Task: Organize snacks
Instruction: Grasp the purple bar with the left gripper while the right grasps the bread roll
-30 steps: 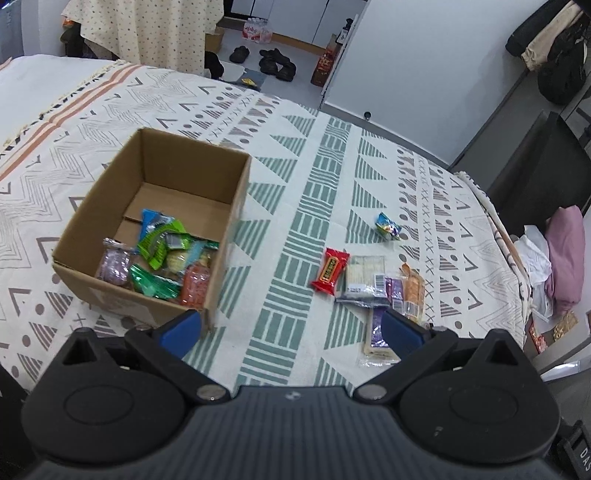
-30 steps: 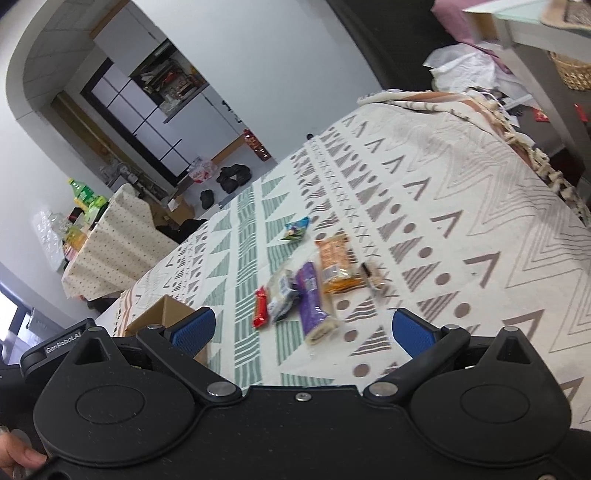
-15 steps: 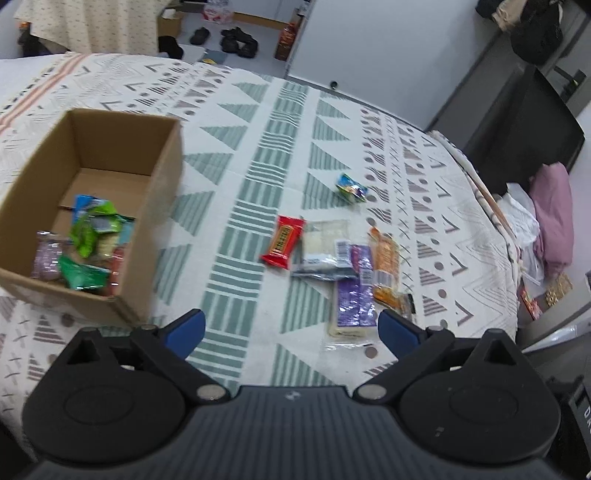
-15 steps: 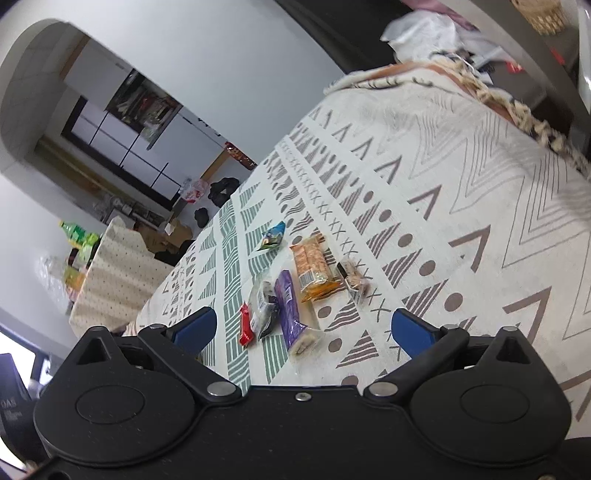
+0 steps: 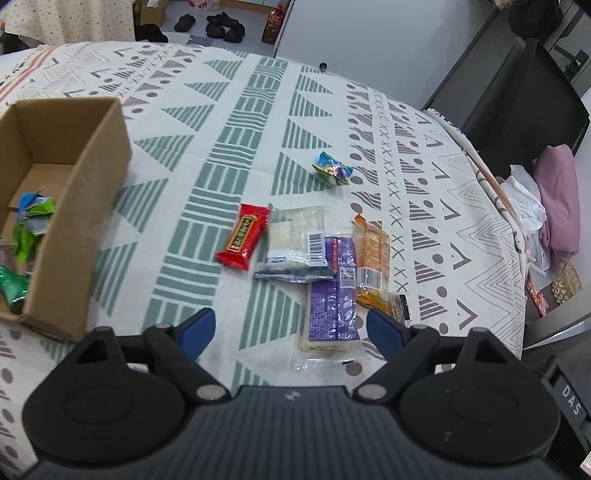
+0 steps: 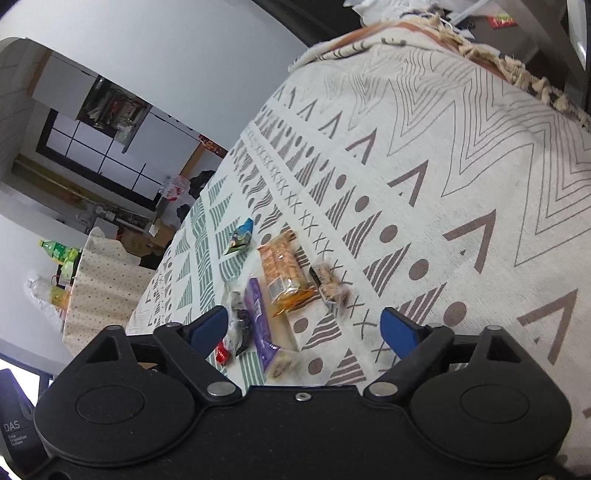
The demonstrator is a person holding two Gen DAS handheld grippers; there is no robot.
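Both claws, left (image 5: 291, 328) and right (image 6: 304, 328), closing yet apart, now nearer the snacks (image 5: 332, 273).

Patterned cream cloth (image 5: 229, 122) with green and brown triangles, black shoes (image 5: 221, 26) on the floor beyond, pink bundle (image 5: 559, 195) at right; green bottles (image 6: 59, 254) on a dotted tablecloth (image 6: 99, 288)

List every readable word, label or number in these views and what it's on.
"DAS": black device beside the left gripper; again on the device at the right view's lower left, smaller lines below unreadable.
Red bar: gold print too blurred.
Barcodes on clear pack, purple pack, orange pack: digits illegible.
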